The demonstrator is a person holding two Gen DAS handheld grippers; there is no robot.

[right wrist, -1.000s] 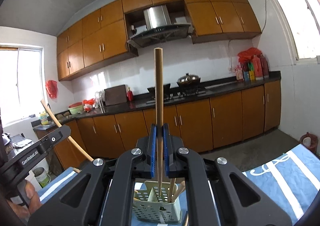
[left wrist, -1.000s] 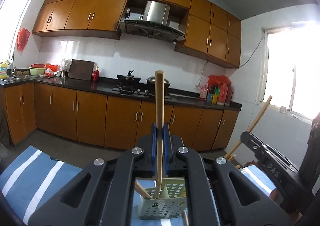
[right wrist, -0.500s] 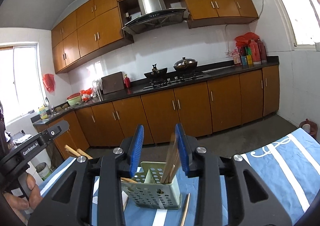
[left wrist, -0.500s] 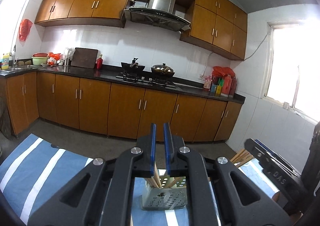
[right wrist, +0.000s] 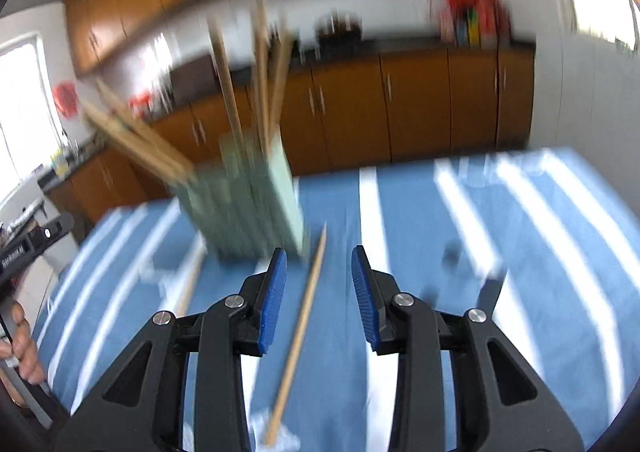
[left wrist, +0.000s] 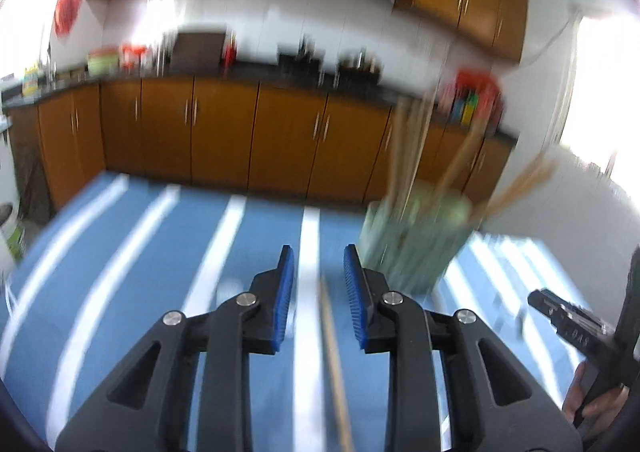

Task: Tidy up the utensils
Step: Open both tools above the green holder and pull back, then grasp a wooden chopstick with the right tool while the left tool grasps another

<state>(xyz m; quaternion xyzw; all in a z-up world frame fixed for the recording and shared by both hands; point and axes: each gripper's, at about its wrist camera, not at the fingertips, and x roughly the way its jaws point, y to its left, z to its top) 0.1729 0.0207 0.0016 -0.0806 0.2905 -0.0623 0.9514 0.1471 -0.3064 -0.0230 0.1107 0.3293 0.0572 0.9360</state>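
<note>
A pale green perforated holder [left wrist: 412,240] stands on the blue striped cloth [left wrist: 160,252] with several wooden chopsticks [left wrist: 404,148] leaning out of it. My left gripper [left wrist: 318,252] hangs low over the cloth left of the holder. Its jaws are opening, and a loose chopstick [left wrist: 334,356] lies on the cloth below the gap, untouched. My right gripper [right wrist: 319,252] stands open just right of the holder [right wrist: 248,204]. Another chopstick [right wrist: 300,328] lies on the cloth [right wrist: 440,292] under its gap, clear of the pads. A third chopstick [right wrist: 192,280] lies left of that.
Brown kitchen cabinets [left wrist: 224,132] and a dark counter run behind the table. In the left wrist view the other gripper [left wrist: 568,320] and the hand on it [left wrist: 588,408] show at the right edge. A small dark object [right wrist: 490,292] lies on the cloth to the right.
Both grippers held a chopstick upright above the holder, then let go. Both jaws have opened, and both grippers have dropped and tipped down toward the cloth beside the holder.
</note>
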